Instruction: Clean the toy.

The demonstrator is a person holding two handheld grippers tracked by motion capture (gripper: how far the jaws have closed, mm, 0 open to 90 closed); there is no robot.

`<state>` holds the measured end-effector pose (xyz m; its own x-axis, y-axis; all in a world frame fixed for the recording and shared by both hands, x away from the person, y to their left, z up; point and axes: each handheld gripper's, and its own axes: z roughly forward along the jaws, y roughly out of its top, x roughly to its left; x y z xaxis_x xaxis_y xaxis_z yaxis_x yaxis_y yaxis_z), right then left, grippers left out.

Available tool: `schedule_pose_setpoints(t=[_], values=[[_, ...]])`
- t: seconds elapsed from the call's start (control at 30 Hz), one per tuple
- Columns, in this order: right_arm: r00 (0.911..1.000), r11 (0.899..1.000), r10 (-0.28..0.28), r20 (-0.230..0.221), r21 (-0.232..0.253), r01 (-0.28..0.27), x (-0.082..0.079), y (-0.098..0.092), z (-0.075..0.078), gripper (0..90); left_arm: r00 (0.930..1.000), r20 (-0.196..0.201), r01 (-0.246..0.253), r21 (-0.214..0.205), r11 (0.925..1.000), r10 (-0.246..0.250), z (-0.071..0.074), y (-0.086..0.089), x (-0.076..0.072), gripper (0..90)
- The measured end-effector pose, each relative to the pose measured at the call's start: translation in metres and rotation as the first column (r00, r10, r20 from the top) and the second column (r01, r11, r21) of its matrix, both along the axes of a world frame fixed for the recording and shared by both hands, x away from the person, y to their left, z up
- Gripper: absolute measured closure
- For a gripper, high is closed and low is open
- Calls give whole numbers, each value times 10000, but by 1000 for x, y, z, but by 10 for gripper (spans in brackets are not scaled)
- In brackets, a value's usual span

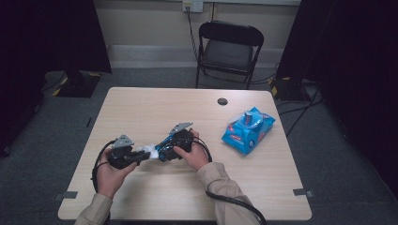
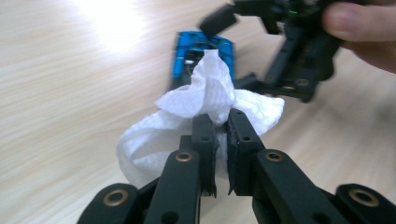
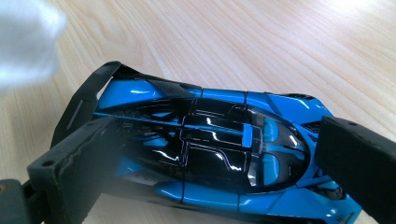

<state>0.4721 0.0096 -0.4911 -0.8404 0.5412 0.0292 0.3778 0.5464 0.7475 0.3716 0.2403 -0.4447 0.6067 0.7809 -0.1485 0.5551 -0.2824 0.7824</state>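
The right hand-held gripper [image 3: 201, 154] clamps the blue toy car [image 3: 210, 149] across its length. The left hand-held gripper [image 2: 219, 135], pinching a white wipe [image 2: 205, 98], points along the car's long axis, nearest its tail.

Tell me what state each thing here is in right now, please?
Left hand-held gripper: shut on a white wipe.
White wipe: crumpled, pinched between the jaws, just off the toy car's end.
Right hand-held gripper: shut on the toy car, one jaw at each end.
Toy car: blue and black, roof up, glossy.
Wipes pack: lying flat on the table, apart from the work.
Folding chair: unfolded, unoccupied.
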Motion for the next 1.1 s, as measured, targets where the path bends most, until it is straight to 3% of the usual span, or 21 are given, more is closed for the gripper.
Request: schedule_pose_setpoints(t=[0.2, 0.27, 0.57, 0.7, 0.83, 0.9, 1.1], values=[[10000, 10000, 17, 11, -10, -17, 0, 0, 0, 0, 9979, -104, -640, 299, 9975, 643, -15, 14, 9, 833], [10000, 10000, 13, -17, -15, -13, 0, 0, 0, 0, 9980, -125, -616, 613, 9962, 625, -21, 14, 12, 833], [10000, 10000, 30, 20, -20, -30, 0, 0, 0, 0, 9945, -443, -910, 886, 9919, 952, -44, 8, 23, 824], [10000, 10000, 25, 22, -13, -25, 0, 0, 0, 0, 9950, -418, -862, 914, 9921, 903, -54, 2, 26, 815], [10000, 10000, 17, 17, -14, -17, 0, 0, 0, 0, 9965, -360, -717, 874, 9936, 751, -54, -2, 27, 814], [10000, 10000, 21, 21, -21, -21, 0, 0, 0, 0, 9980, -259, -535, 1185, 9915, 569, -53, -4, 27, 814], [10000, 10000, 22, 20, -14, -22, 0, 0, 0, 0, 9991, -286, -259, 1328, 9908, 299, -52, -9, 26, 818]])
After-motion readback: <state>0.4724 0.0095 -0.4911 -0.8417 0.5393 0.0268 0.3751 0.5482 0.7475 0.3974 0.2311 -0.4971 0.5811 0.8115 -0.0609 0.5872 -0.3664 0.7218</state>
